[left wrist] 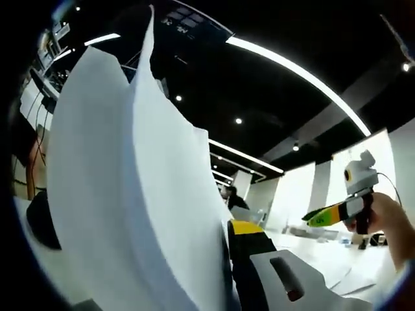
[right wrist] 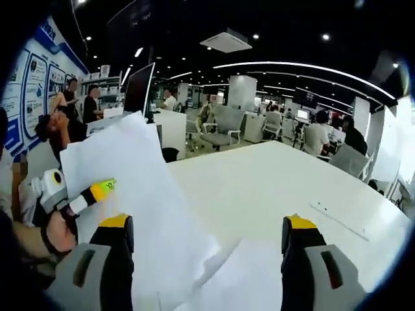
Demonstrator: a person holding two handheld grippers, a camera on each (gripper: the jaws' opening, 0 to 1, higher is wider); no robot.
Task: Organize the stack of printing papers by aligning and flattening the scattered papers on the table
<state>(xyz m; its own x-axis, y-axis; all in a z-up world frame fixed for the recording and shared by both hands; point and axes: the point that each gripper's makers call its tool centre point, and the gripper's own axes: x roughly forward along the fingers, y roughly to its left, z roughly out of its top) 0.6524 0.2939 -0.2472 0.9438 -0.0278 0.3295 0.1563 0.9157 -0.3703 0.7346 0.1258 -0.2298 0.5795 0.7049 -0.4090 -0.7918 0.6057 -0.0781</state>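
Note:
A stack of white printing papers (left wrist: pixel 130 194) stands lifted and curved in the left gripper view, its sheets fanned apart at the top. My left gripper (left wrist: pixel 217 236) is shut on its lower edge; one yellow-tipped finger (left wrist: pixel 245 228) shows and the other is hidden behind the paper. In the right gripper view the same raised papers (right wrist: pixel 130 181) hang from the left gripper (right wrist: pixel 100 189) over the white table (right wrist: pixel 279 181). More loose sheets (right wrist: pixel 249 275) lie flat below. My right gripper (right wrist: pixel 207 227) is wide open above them, holding nothing, and is also seen as the right gripper (left wrist: pixel 323 216) in a hand.
A thin pale strip (right wrist: pixel 340 220) lies on the table towards its right edge. Beyond the table's far edge stand office chairs (right wrist: pixel 224 126), a dark monitor (right wrist: pixel 139 87) and desks with several seated people (right wrist: pixel 318 136). Other people (right wrist: pixel 65 97) are at the left wall.

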